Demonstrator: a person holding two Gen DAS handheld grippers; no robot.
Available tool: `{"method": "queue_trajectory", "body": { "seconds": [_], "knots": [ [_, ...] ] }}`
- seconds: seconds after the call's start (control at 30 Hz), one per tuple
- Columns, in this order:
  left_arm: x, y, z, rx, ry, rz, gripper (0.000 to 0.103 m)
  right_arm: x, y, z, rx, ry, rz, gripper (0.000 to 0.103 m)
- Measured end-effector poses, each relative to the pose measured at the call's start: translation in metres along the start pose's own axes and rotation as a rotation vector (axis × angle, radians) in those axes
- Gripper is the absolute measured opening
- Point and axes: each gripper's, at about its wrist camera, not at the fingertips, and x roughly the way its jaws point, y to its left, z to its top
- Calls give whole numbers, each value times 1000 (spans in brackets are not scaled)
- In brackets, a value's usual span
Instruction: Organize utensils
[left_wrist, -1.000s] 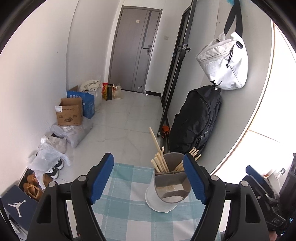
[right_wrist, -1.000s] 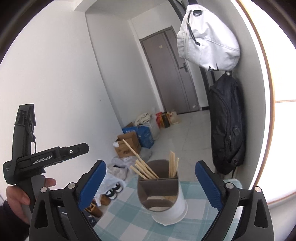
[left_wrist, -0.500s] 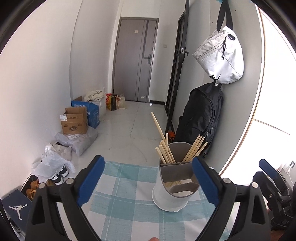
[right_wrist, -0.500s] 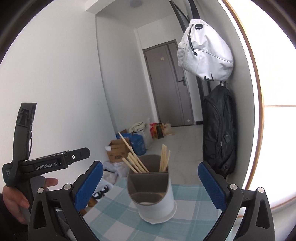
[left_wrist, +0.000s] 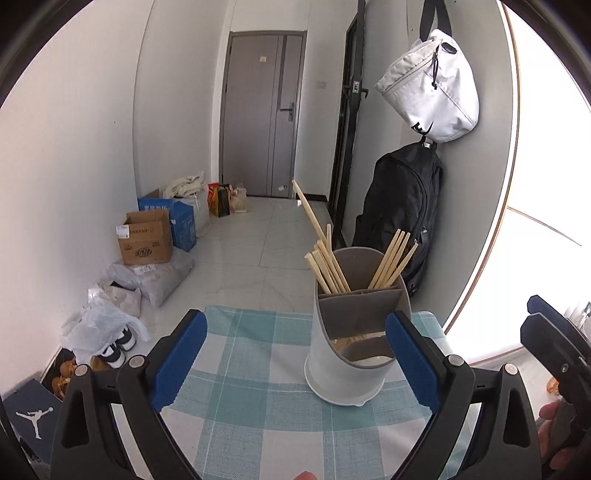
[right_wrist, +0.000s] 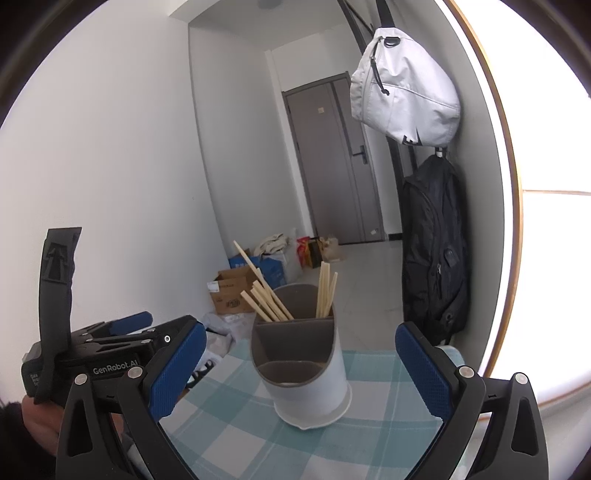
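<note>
1. Wooden chopsticks (left_wrist: 327, 258) stand sorted in the rear compartments of the divided utensil holder (left_wrist: 347, 354), on the checked tabletop (left_wrist: 251, 398).
2. No loose utensils visible; sorting looks finished.
3. Left gripper (left_wrist: 291, 365), its jaws having just widened, and right gripper (right_wrist: 301, 373) are both released, empty.

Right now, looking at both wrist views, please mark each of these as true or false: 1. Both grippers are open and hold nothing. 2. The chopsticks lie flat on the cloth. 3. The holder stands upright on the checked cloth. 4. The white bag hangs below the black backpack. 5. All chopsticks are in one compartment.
1. True. The left gripper and the right gripper both stand wide open with nothing between the pads.
2. False. The chopsticks stand slanted inside the holder.
3. True. It stands upright on the cloth.
4. False. The white bag hangs above the backpack.
5. False. They are split between two rear compartments, one bundle on each side of a divider.
</note>
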Motion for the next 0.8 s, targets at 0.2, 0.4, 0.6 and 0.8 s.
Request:
{"method": "queue_trajectory", "body": {
  "seconds": [0.2,0.4,0.6,0.8],
  "knots": [
    [-2,7,0,-25,-10,18,95,1,0,-3,3,0,1,103],
    [2,8,0,-40,4,16,95,2,0,-4,3,4,1,103],
    [1,7,-1,-42,0,14,95,2,0,-4,0,1,5,103],
    [0,8,-2,-41,9,7,95,3,0,-5,-5,4,7,103]
  ]
}}
